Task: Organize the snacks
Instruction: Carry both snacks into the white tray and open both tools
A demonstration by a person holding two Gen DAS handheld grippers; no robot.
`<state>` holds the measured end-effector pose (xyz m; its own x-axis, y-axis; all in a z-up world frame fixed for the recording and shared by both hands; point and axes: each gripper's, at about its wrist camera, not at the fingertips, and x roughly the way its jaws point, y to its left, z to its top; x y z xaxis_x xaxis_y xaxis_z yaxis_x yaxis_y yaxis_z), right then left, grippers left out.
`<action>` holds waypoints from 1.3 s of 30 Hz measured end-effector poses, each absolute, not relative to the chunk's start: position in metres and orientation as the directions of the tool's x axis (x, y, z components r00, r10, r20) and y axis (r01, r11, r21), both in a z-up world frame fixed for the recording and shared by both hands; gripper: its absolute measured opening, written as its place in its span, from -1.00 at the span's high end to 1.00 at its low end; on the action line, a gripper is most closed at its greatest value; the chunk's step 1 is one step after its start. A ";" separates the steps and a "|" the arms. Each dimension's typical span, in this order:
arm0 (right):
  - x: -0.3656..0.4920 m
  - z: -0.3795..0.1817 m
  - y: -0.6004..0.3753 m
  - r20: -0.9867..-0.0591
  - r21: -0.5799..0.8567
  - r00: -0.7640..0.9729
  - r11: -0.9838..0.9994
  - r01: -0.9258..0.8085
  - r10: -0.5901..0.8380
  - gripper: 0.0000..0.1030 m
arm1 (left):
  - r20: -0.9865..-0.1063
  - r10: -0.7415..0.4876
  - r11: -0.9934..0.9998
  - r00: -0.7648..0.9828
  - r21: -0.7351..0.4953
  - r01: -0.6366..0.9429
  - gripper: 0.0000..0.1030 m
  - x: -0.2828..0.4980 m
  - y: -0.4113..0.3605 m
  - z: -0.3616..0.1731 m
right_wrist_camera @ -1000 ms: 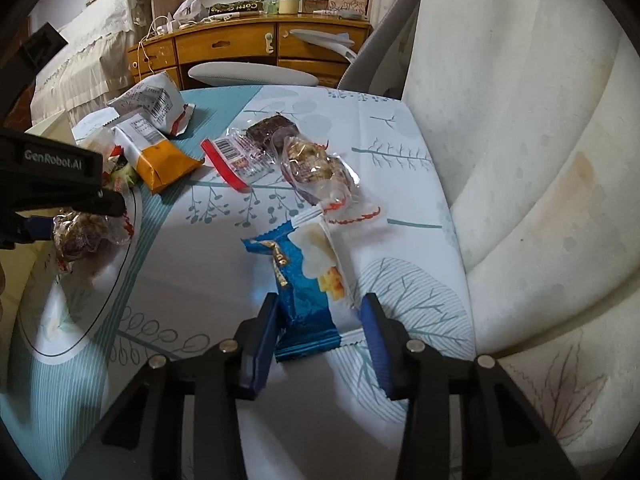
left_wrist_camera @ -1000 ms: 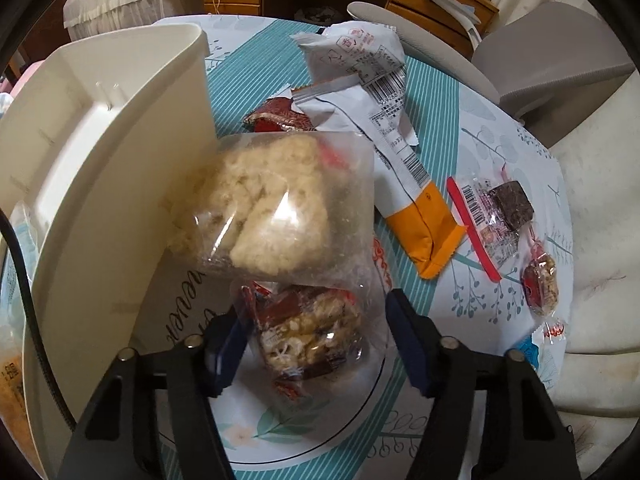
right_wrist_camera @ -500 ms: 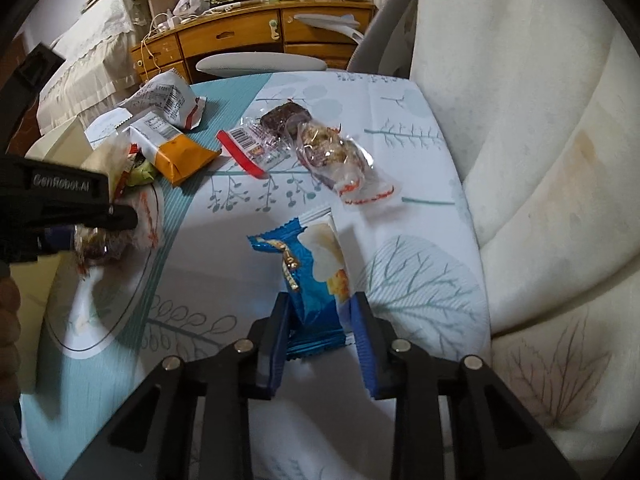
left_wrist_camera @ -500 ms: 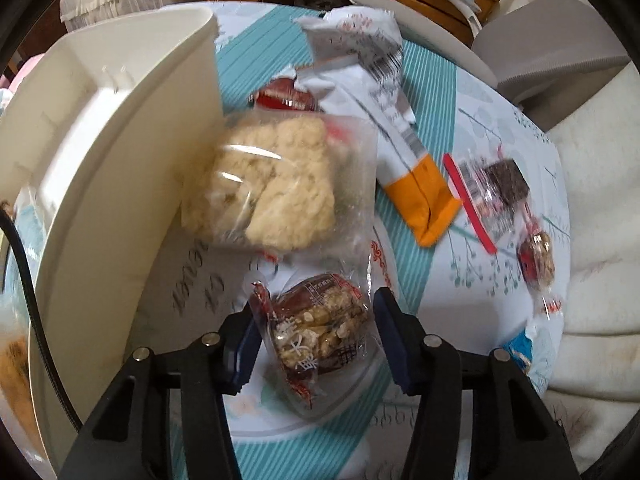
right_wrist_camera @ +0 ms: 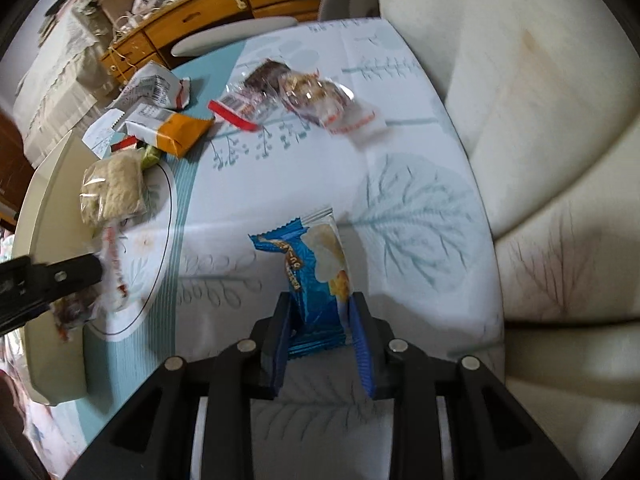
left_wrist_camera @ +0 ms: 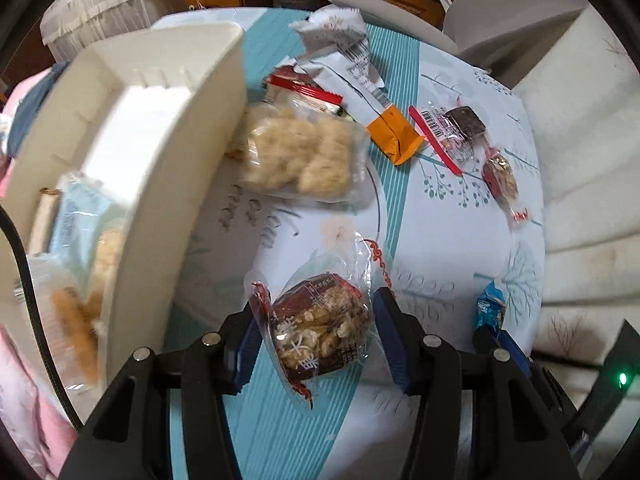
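Observation:
My left gripper [left_wrist_camera: 316, 336] is shut on a clear-wrapped nut snack [left_wrist_camera: 320, 328] with a dark red label, lifted above the tablecloth. To its left stands the cream bin [left_wrist_camera: 160, 152], with several snacks inside. A pale rice-cake pack [left_wrist_camera: 300, 152] lies beside the bin wall. My right gripper [right_wrist_camera: 322, 340] is shut on the lower end of a blue snack packet [right_wrist_camera: 316, 264], which stands tilted off the table. That blue packet [left_wrist_camera: 490, 308] also shows at the right of the left wrist view. The left gripper [right_wrist_camera: 48, 280] appears at the left edge of the right wrist view.
An orange-and-white packet [right_wrist_camera: 168, 130], a crumpled white wrapper [right_wrist_camera: 154, 88], a red-striped clear pack [right_wrist_camera: 240, 108] and another nut snack [right_wrist_camera: 316, 96] lie on the far part of the cloth. A cream sofa [right_wrist_camera: 540, 120] borders the table on the right. A wooden dresser [right_wrist_camera: 208, 4] stands behind.
The left gripper closed on the nut snack and lifted it away from the rice-cake pack, toward the near side. The right jaws closed on the blue packet and tipped it up.

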<state>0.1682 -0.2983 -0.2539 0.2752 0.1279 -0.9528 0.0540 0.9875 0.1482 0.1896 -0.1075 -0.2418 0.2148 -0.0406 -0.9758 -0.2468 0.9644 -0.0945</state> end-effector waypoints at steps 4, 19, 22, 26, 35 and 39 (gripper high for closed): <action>0.157 -0.253 -0.301 -0.965 0.179 0.215 0.978 0.108 0.153 0.45 | -0.970 -0.044 0.969 0.239 -0.100 -0.227 -0.01 0.170 -0.099 -0.216; 0.110 -0.229 -0.261 -0.953 0.270 0.162 0.961 0.061 0.258 0.46 | -0.948 -0.147 0.962 0.284 -0.204 -0.182 -0.01 0.103 -0.055 -0.168; 0.106 -0.221 -0.247 -0.948 0.271 0.177 0.962 0.013 0.265 0.46 | -0.926 -0.192 0.948 0.324 -0.260 -0.182 -0.01 0.099 -0.046 -0.164; 0.105 -0.212 -0.231 -0.940 0.275 0.205 0.961 -0.028 0.274 0.46 | -0.904 -0.224 0.937 0.363 -0.303 -0.176 -0.01 0.092 -0.031 -0.161; 0.103 -0.184 -0.188 -0.915 0.268 0.294 0.961 -0.073 0.277 0.46 | -0.874 -0.271 0.919 0.403 -0.359 -0.162 -0.01 0.086 0.019 -0.157; 0.099 -0.172 -0.164 -0.906 0.263 0.327 0.963 -0.062 0.269 0.46 | -0.861 -0.286 0.919 0.421 -0.371 -0.135 -0.01 0.087 0.050 -0.149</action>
